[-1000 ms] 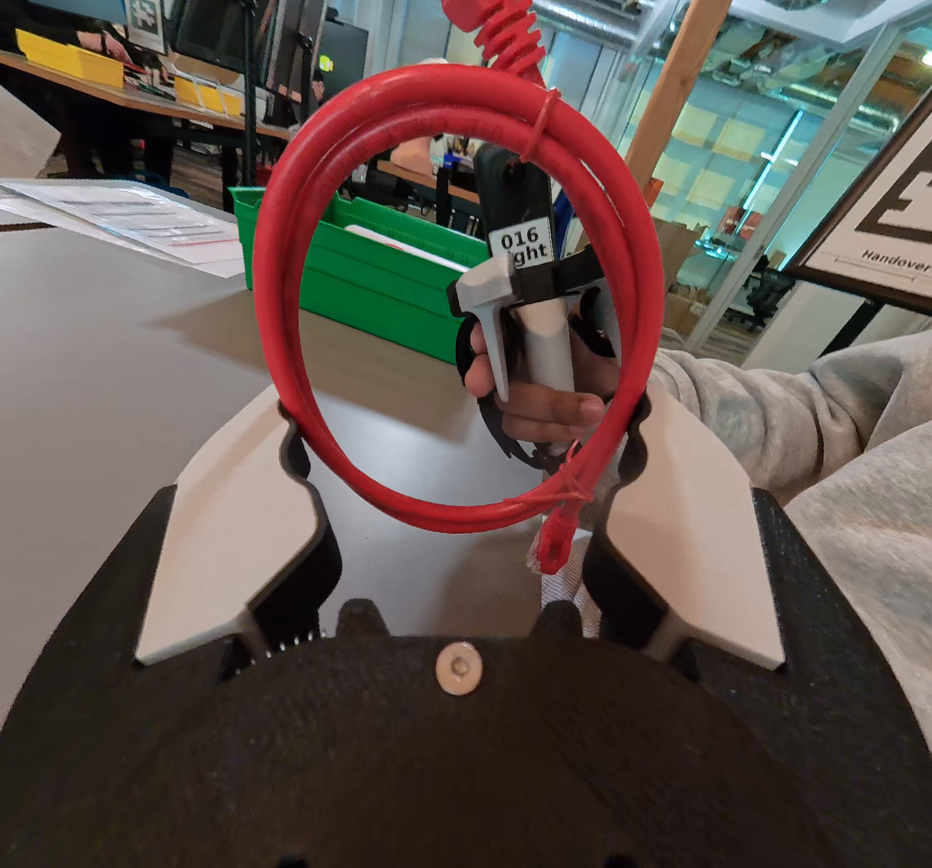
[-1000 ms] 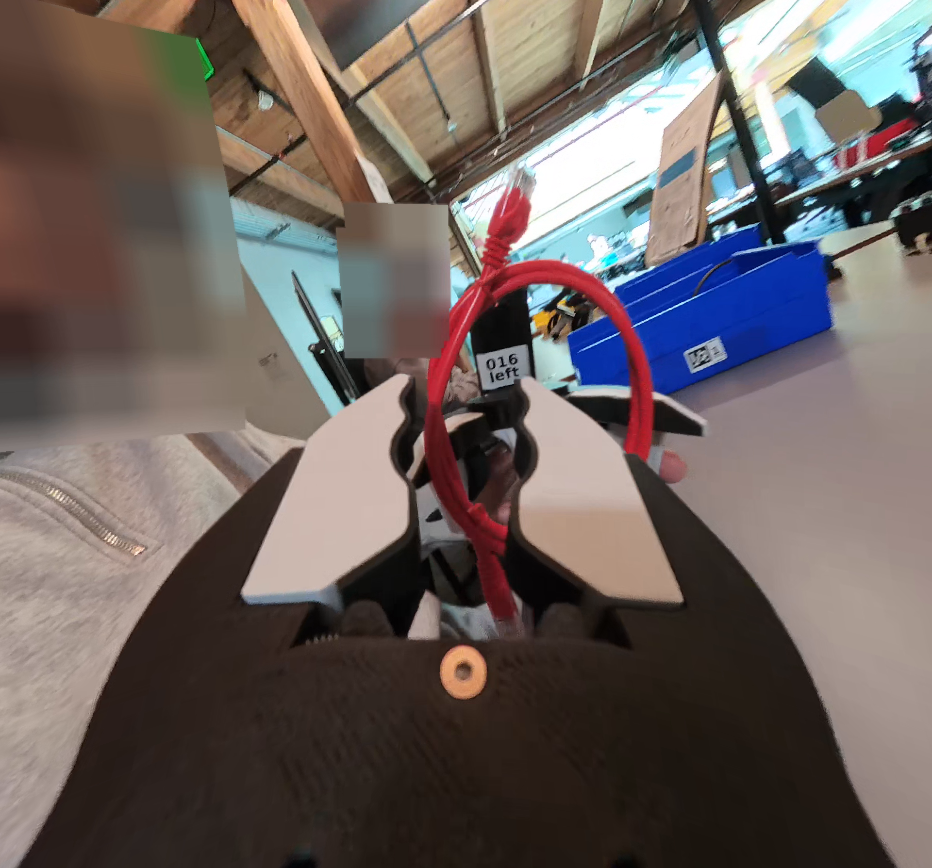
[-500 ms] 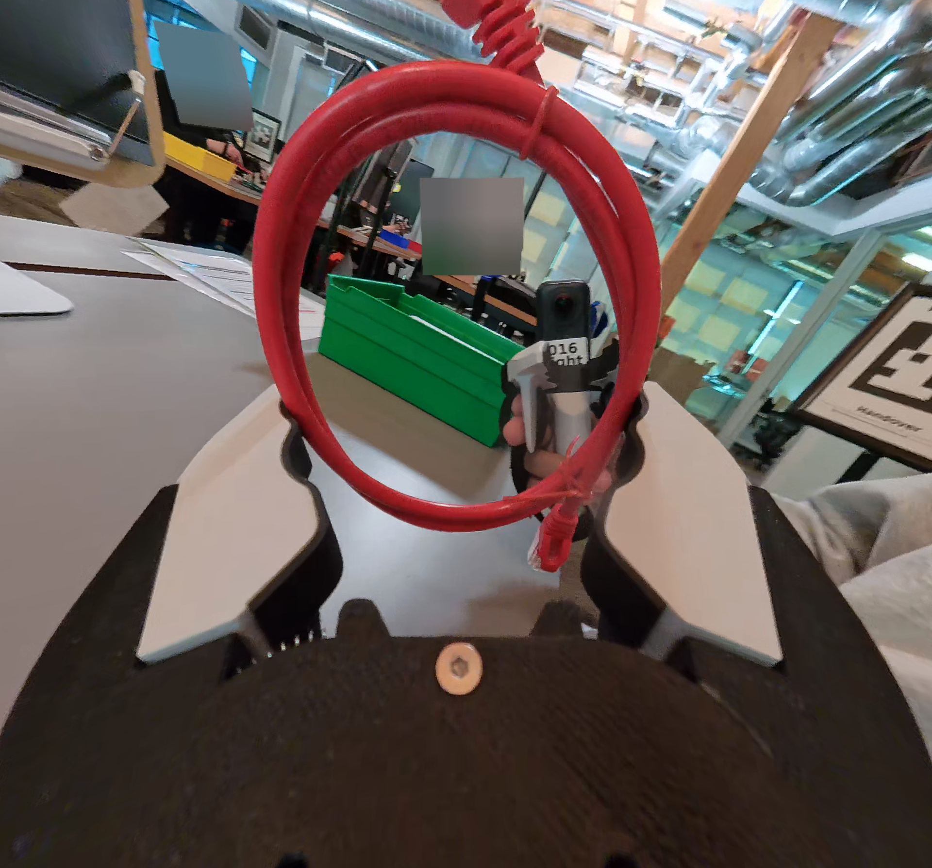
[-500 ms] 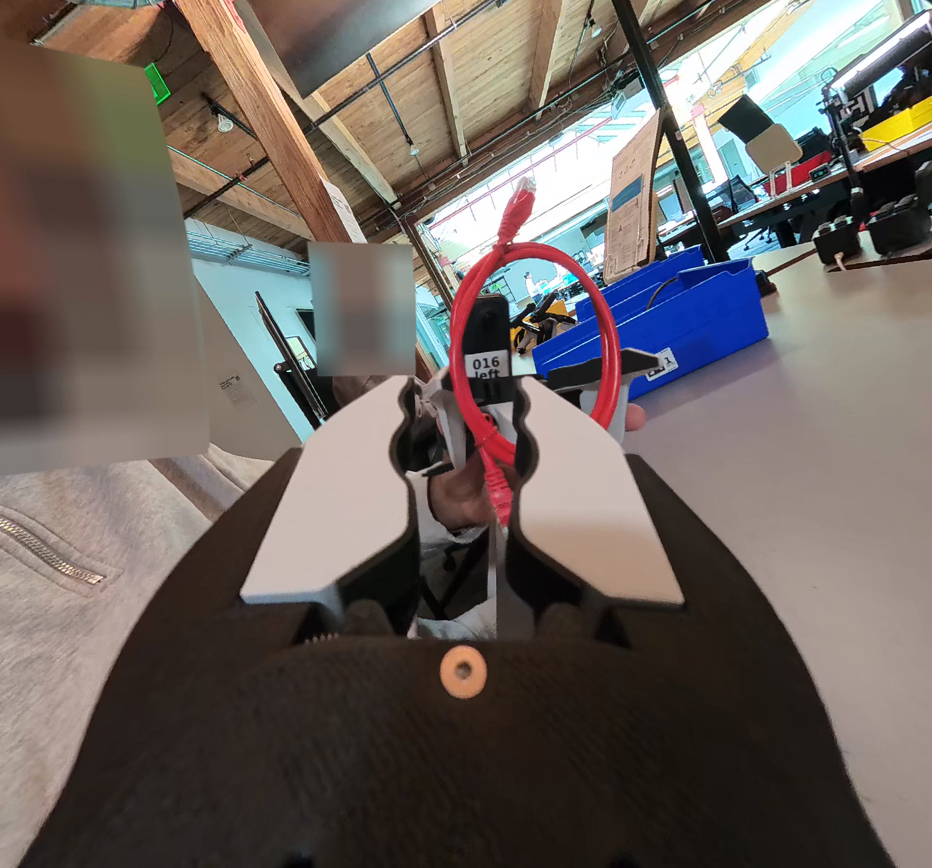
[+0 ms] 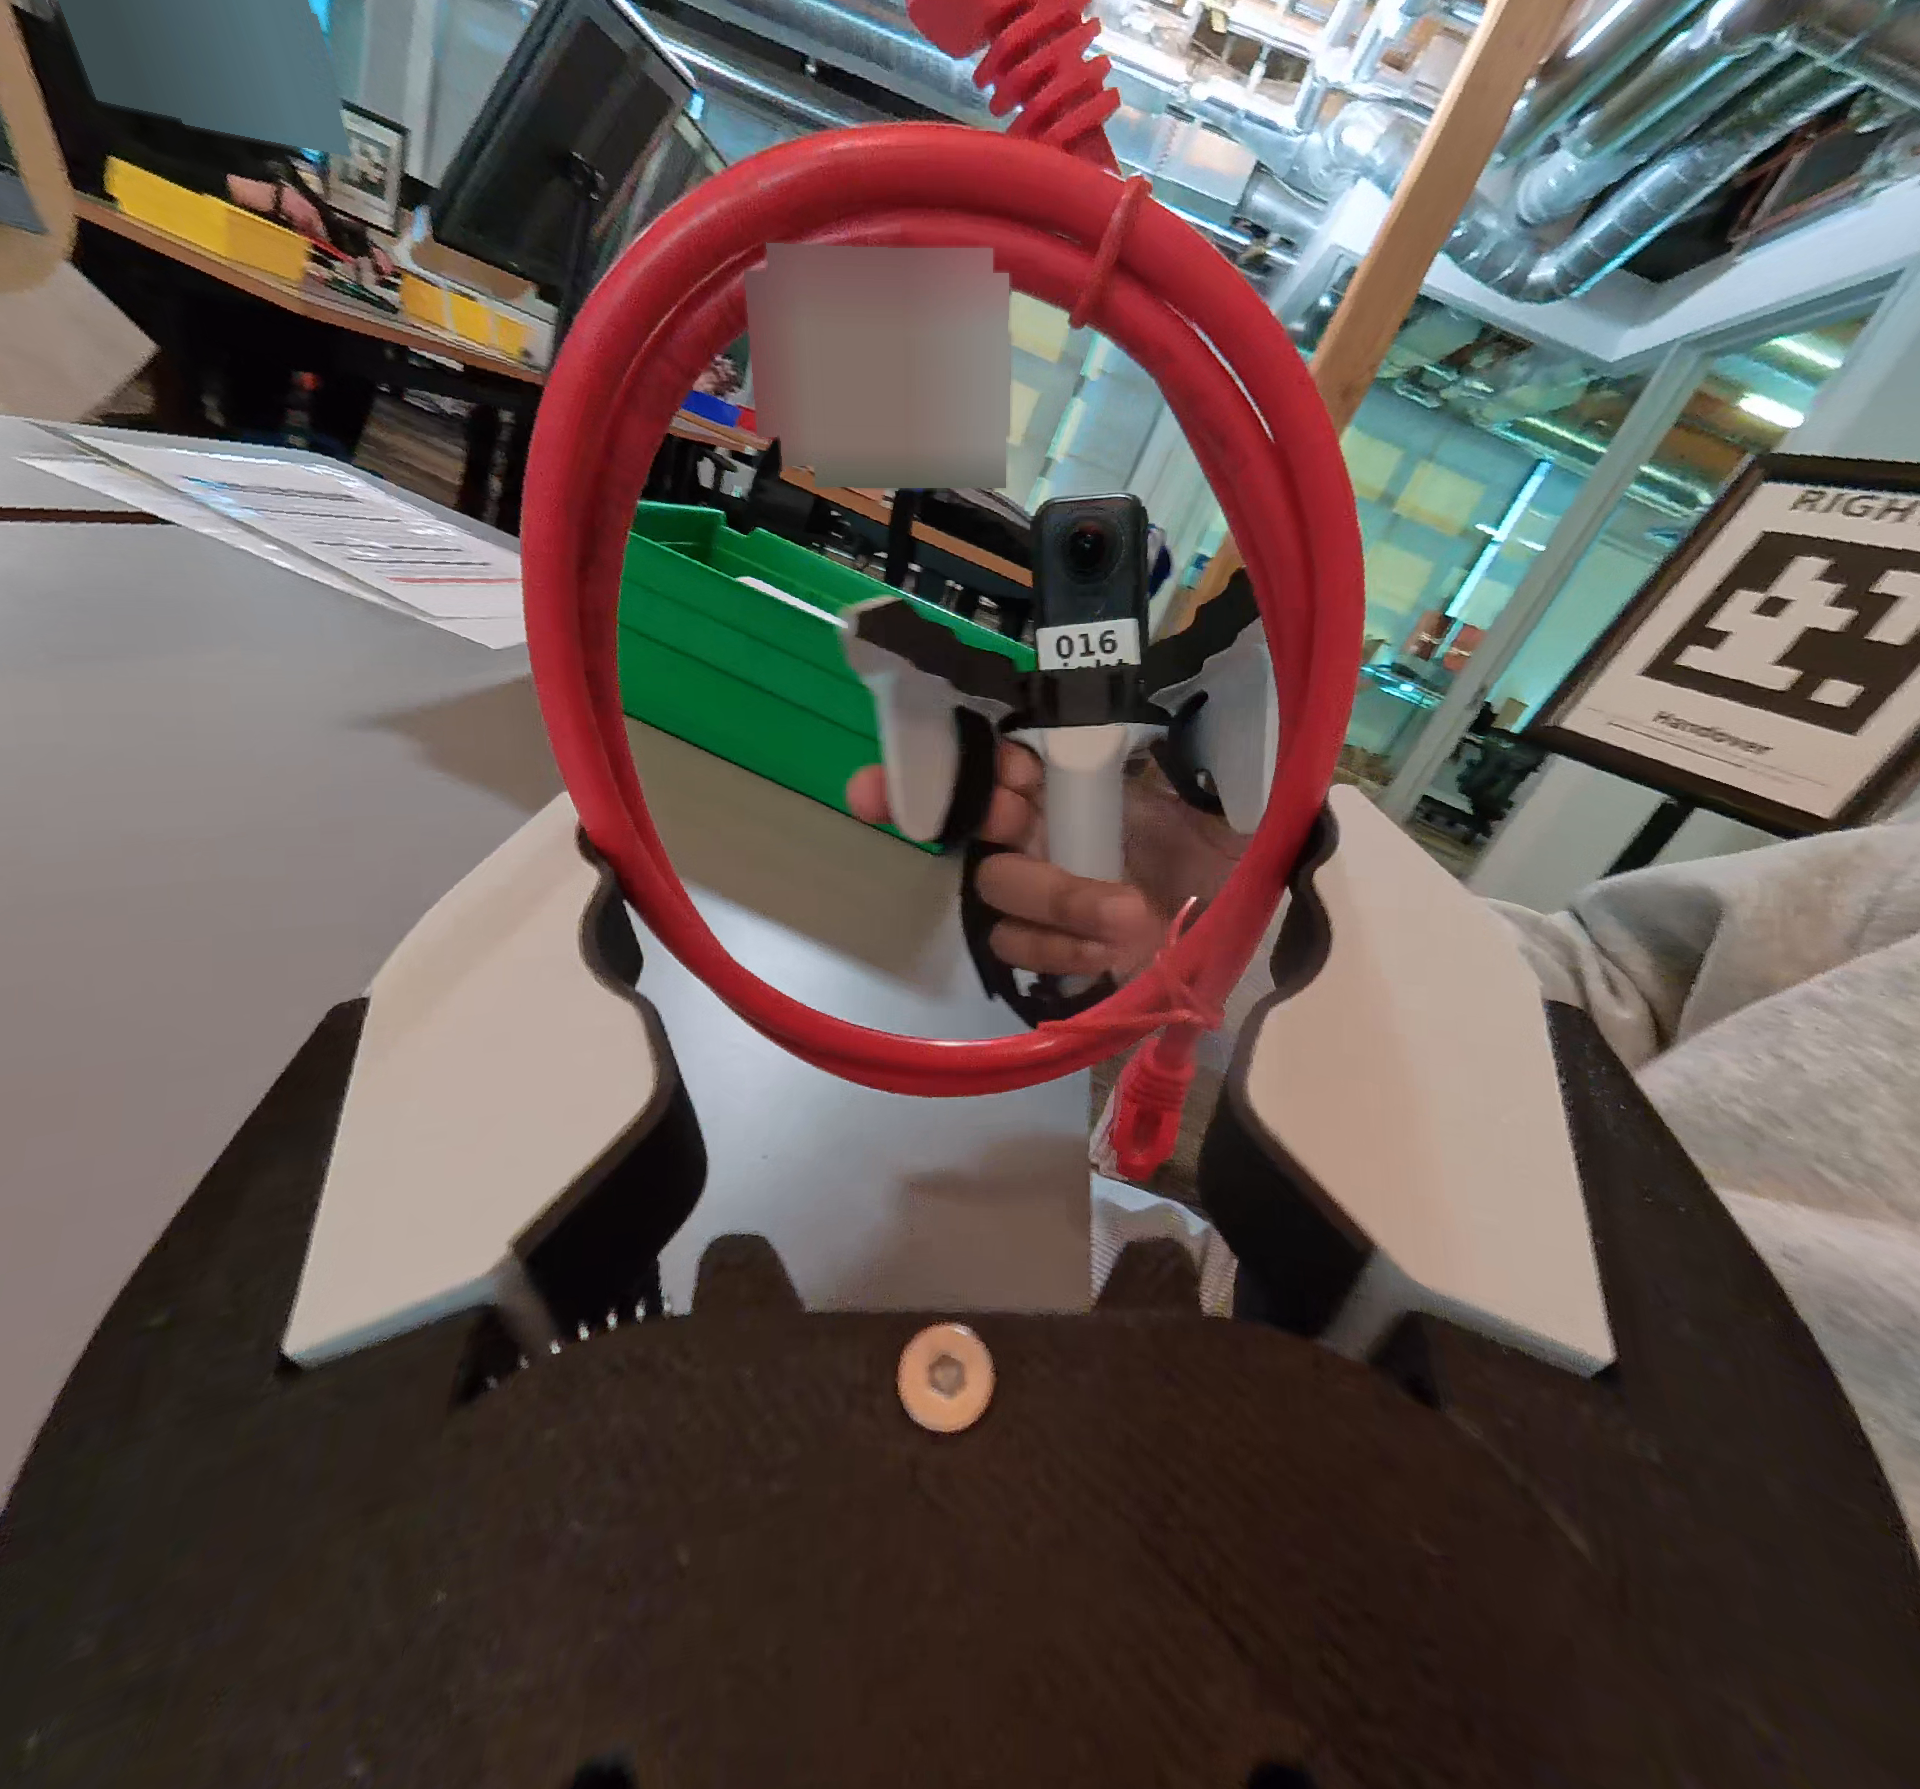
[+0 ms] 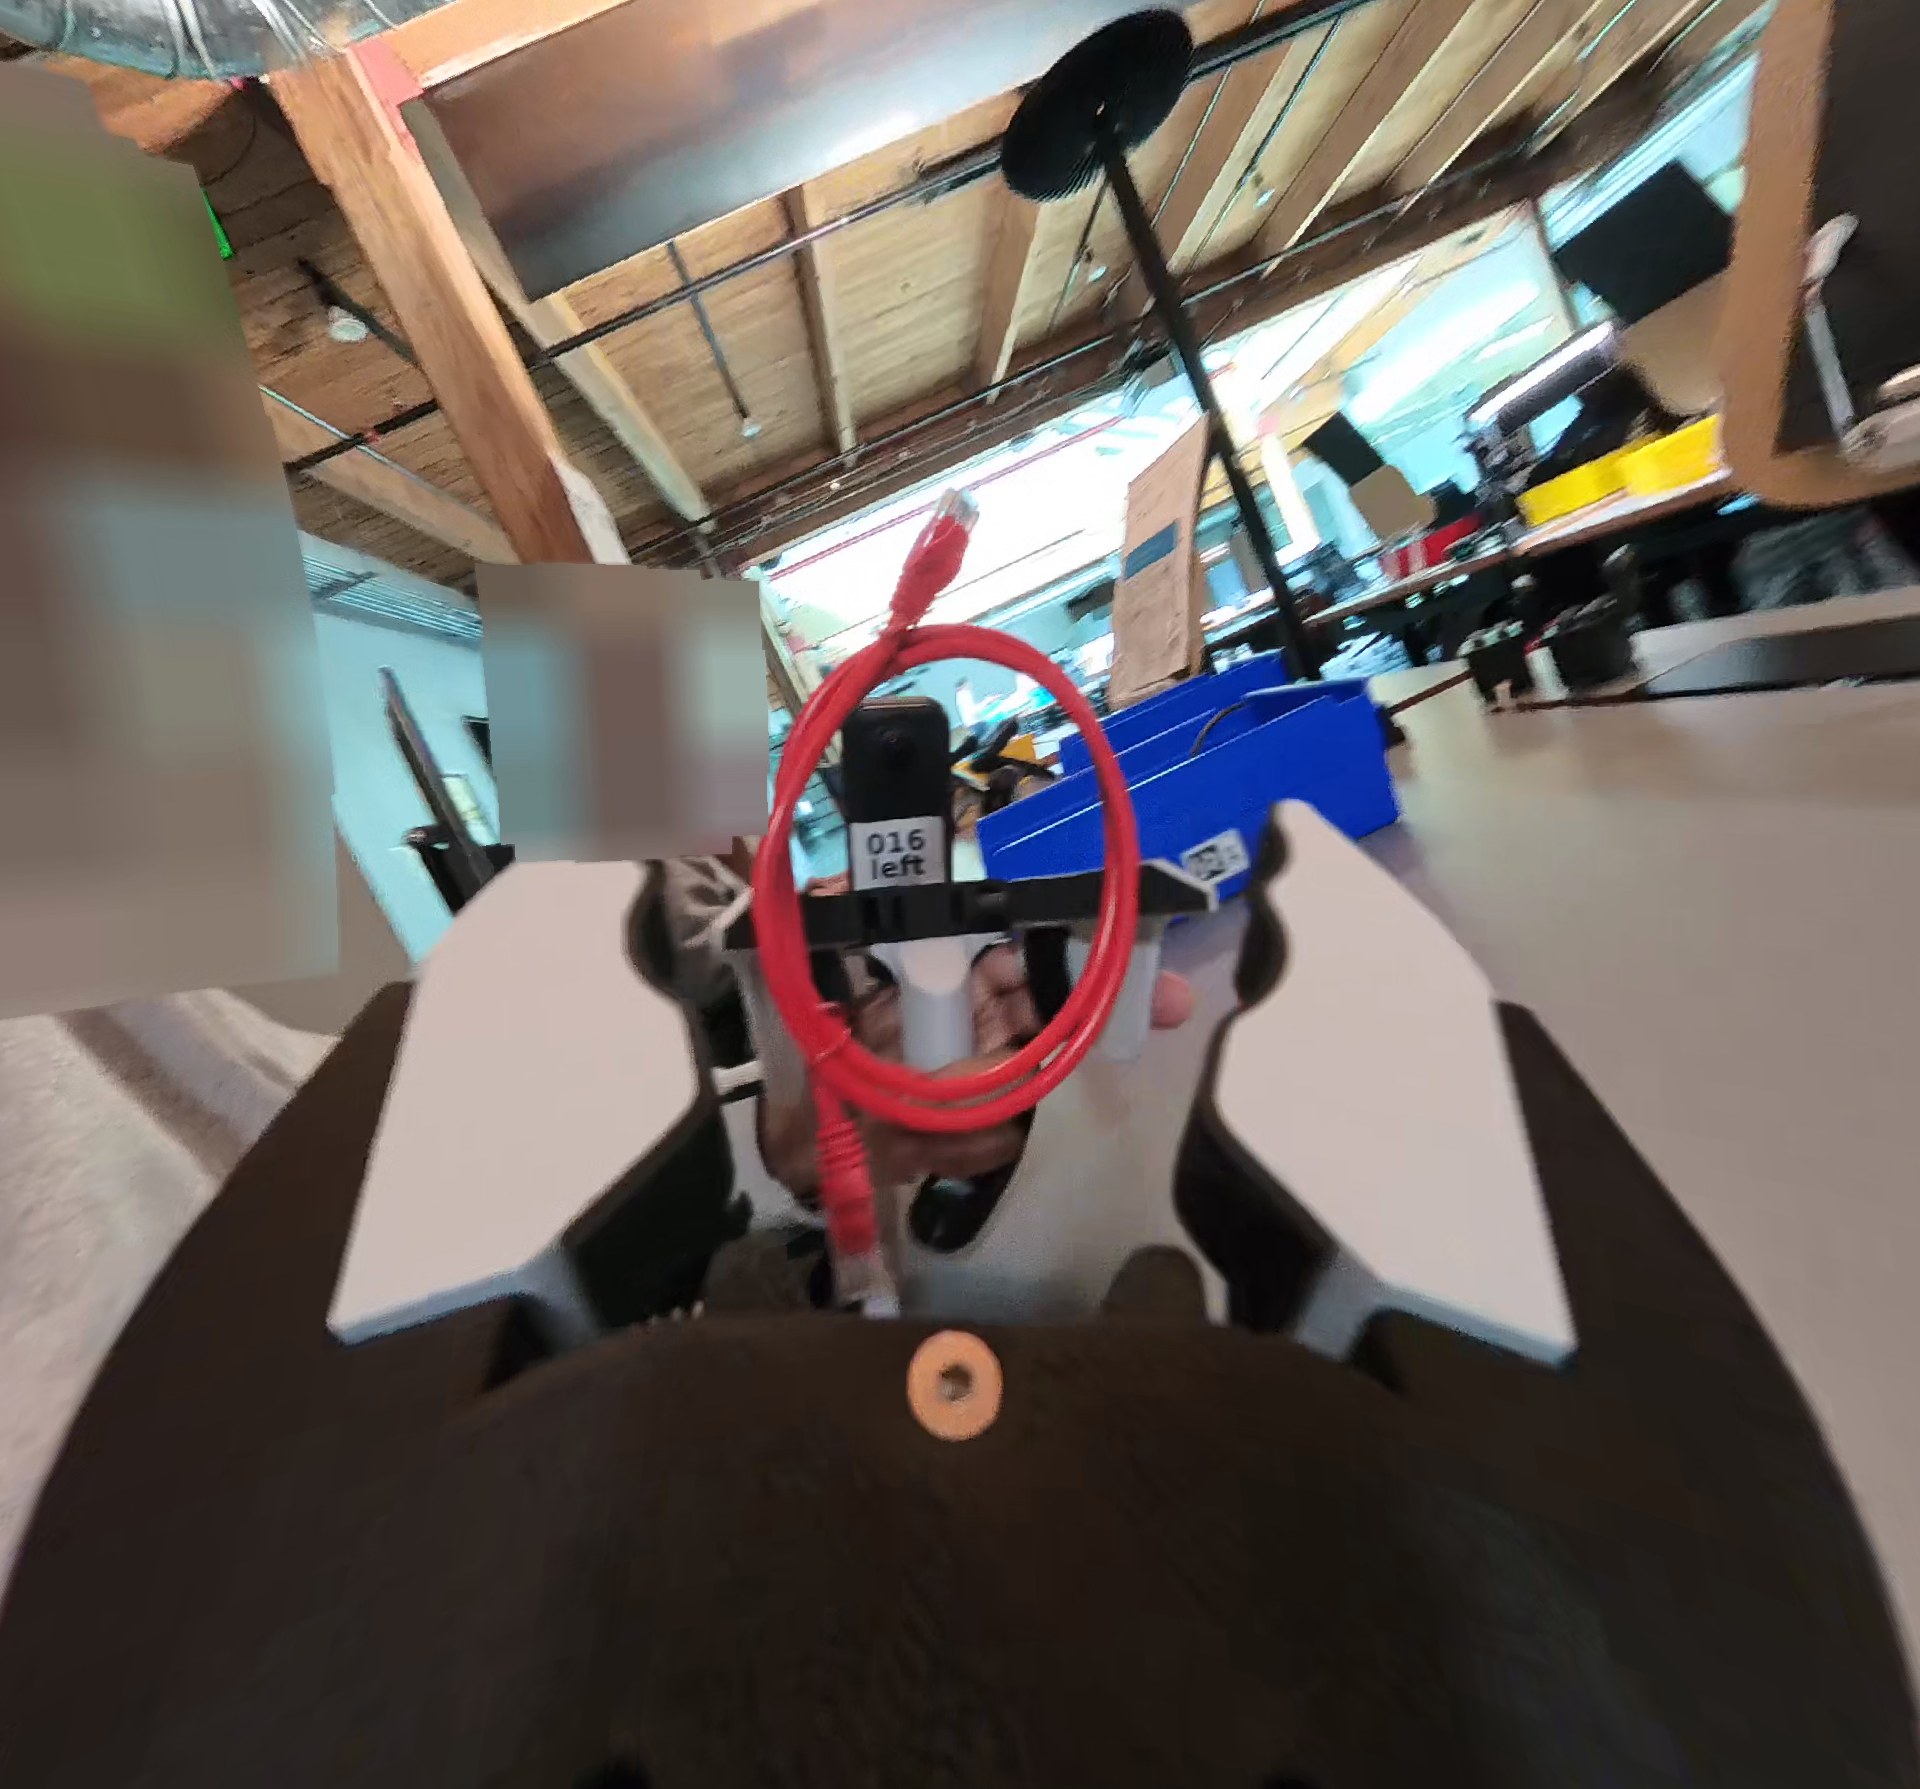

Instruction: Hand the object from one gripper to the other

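A coiled red network cable (image 5: 582, 596) is held upright between the fingers of my left gripper (image 5: 951, 835). The fingers stand wide apart and press on both sides of the coil. One plug points up and the other hangs at the lower right. My right gripper (image 6: 945, 846) is open and empty. It faces the left gripper (image 6: 951, 1001) from a short distance, with the cable (image 6: 1117, 856) in front of it and not between its fingers. The right gripper also shows through the coil in the left wrist view (image 5: 1075, 752), held by a hand.
A green bin (image 5: 748, 659) stands on the grey table (image 5: 208, 804) beyond the coil, with papers (image 5: 312, 524) to its left. A blue bin (image 6: 1247, 783) sits on the table behind the left gripper. A framed marker sign (image 5: 1766, 638) stands at the right. A grey sleeve (image 5: 1714, 1012) is close by. The gap from one gripper's tips to the other's is roughly 7 cm.
My right gripper, narrow around the cable a second ago, has drawn back and opened wide. My left gripper still holds the coil the same way.
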